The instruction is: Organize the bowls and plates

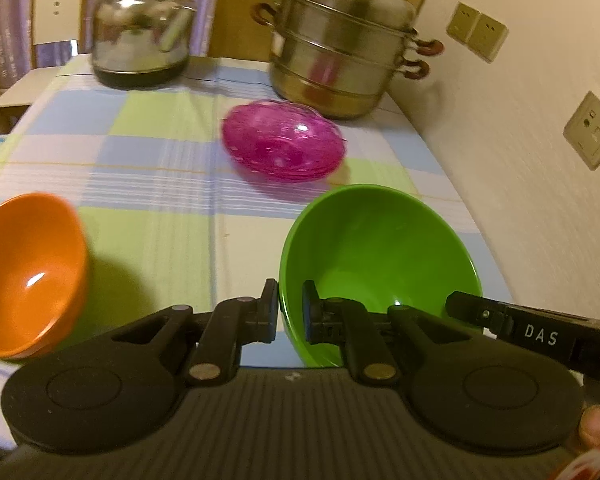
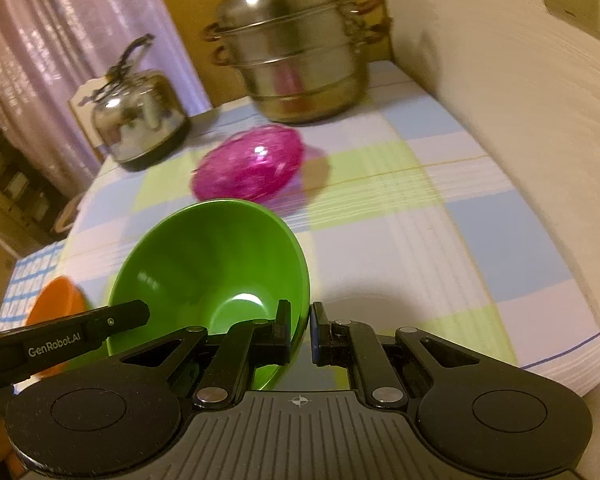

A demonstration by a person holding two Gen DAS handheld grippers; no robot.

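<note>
Above checkered tablecloth, both grippers' fingers pinch opposite rims of green bowl.

left tongs clamped, right tongs clamped

The round green plastic bowl is sitting nearest, the translucent pink glass bowl lying behind it, the tiered steel steamer pot standing behind that on the checked-cloth surface.
</note>
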